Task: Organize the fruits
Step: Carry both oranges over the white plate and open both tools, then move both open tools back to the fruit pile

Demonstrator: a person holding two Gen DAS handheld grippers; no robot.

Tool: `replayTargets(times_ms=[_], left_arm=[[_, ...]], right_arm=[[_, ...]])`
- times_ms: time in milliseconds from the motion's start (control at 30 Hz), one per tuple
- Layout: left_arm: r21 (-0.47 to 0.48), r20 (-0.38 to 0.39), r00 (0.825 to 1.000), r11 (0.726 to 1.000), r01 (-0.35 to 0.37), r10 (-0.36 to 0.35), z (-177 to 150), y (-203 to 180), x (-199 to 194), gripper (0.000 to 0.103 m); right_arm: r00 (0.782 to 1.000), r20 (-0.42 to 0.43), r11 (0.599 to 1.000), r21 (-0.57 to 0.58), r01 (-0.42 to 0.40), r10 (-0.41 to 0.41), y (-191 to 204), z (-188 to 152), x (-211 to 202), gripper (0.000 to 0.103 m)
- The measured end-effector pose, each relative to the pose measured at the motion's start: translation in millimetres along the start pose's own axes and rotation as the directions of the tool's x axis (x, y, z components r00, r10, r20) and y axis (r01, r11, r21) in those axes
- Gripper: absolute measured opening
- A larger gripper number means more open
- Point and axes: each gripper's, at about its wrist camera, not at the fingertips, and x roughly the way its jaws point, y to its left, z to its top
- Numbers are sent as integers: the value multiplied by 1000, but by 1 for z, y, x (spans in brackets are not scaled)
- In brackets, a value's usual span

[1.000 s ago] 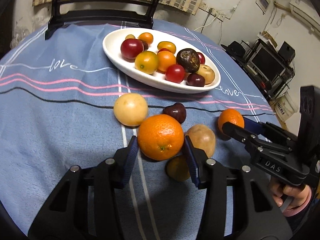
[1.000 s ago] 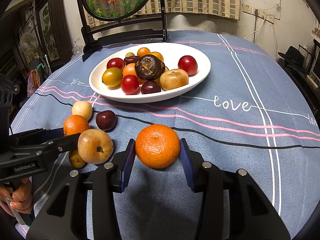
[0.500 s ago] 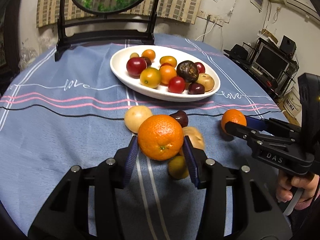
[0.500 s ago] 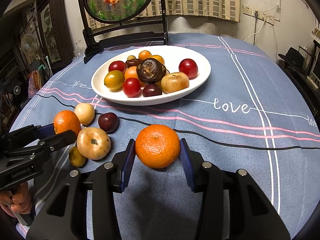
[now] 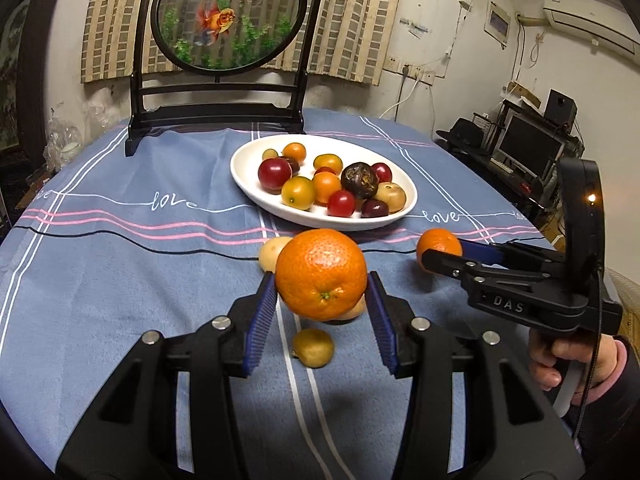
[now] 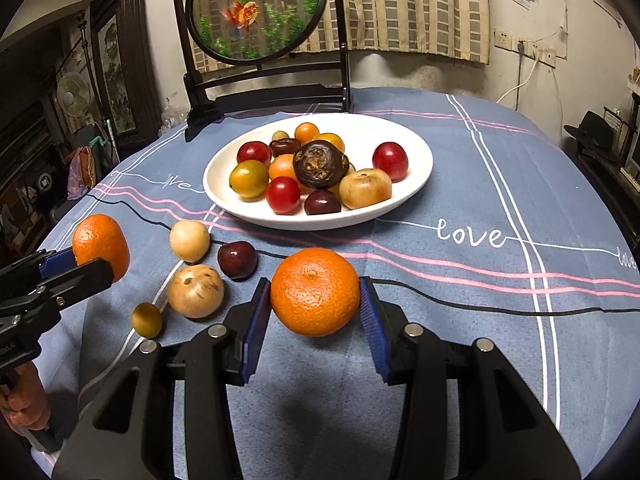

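Each gripper's fingers squeeze an orange: left gripper (image 5: 322, 300), right gripper (image 6: 316, 304). Round oranges could slip, roll past the white plate (image 6: 420, 184), off the table (image 6: 500, 320).

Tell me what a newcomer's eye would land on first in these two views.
Two bright oranges, one clamped in the left tongs and one in the right tongs, each filling the near centre of its own wrist view. Behind them sits the white oval plate piled with small fruits, and at the table's far edge stands a round goldfish screen.
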Motion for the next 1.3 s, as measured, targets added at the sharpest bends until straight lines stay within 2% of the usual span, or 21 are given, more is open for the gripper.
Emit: replayTargets(times_ms=[100,167,333,500,700,900,933,967,1000,1033,1067,1200,1300], left_arm=[[-15,-44,997,998,56,-56,3,4,5,46],[16,-95,992,996,82,-80,10,5,13,46],[56,-96,994,997,57,-51,53,15,34,46],[18,-74,997,999,36,-35,107,27,81,46],[38,-107,994,999,5,-1,144,24,149,46],[31,-172,985,999,12,-7,144,25,191,46],[37,-178,984,999,5,2,143,25,195,47],[40,-171,985,999,-4,11,143,25,195,55],[39,-164,986,999,-15,21,143,25,192,67],[34,-146,989,999,-30,35,145,24,187,82],[24,-106,993,998,-50,52,146,26,177,87],[30,-40,997,997,-68,69,147,27,136,95],[19,1,996,996,-89,89,135,32,97,99]], right_arm=[[999,-9,999,15,-36,36,-1,-2,0,45],[999,-5,998,24,-54,54,-1,-1,0,45],[994,96,999,-8,-50,51,5,26,-9,45],[981,196,998,63,-17,4,-14,77,11,45],[986,167,987,159,-12,-15,-42,101,63,45],[990,136,982,182,-42,17,-55,97,85,45],[991,133,983,177,-49,26,-55,98,87,48],[991,131,984,173,-53,30,-56,99,88,51],[991,131,984,169,-50,28,-54,98,86,58],[990,136,985,167,-48,25,-53,99,81,62],[989,144,985,167,-52,28,-53,100,77,62],[986,164,983,173,-54,26,-46,103,51,62],[979,199,987,144,-69,40,-29,95,24,63]])
